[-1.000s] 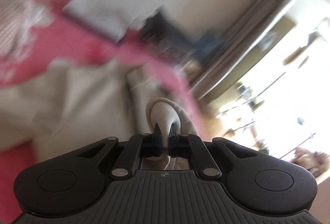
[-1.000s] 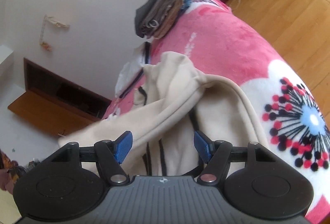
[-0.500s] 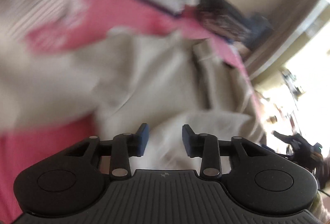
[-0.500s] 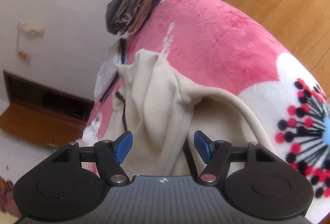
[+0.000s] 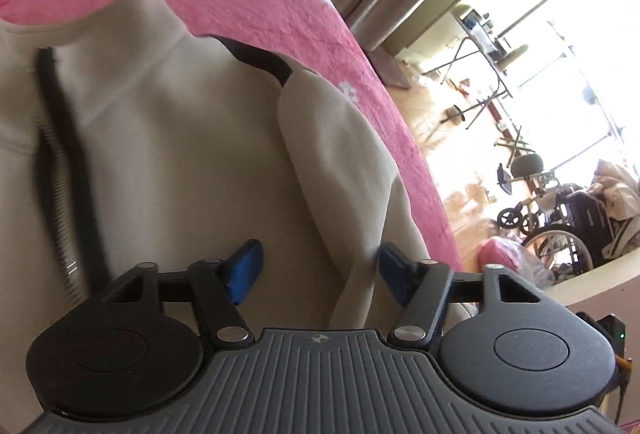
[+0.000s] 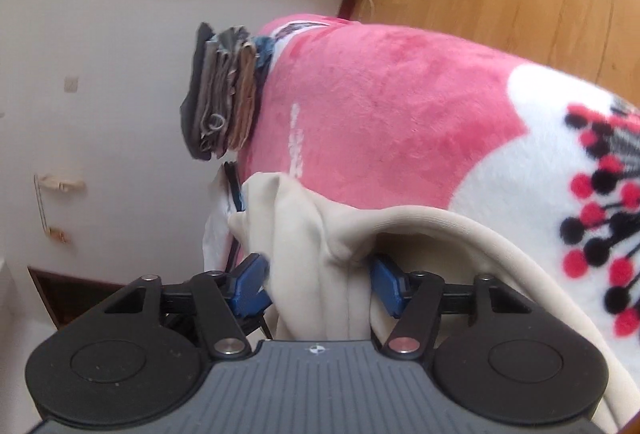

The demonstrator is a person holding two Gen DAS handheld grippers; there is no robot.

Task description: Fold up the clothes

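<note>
Both closing, unclamped: left hand-held gripper [image 5: 318, 272] and right hand-held gripper [image 6: 320, 282] straddle cream jacket [image 5: 168, 138] folds.

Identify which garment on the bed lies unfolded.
The cream zip jacket under both grippers lies spread out; the other clothes sit in a folded stack by the wall.

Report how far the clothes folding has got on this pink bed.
Done: a stack of folded clothes sits at the far edge of the pink blanket. In hand: the cream zip jacket lies rumpled; the left gripper and the right gripper each straddle a fold of it, jaws closing, pads not yet pressing. Left: gripping, folding the jacket flat, and stacking it.
</note>
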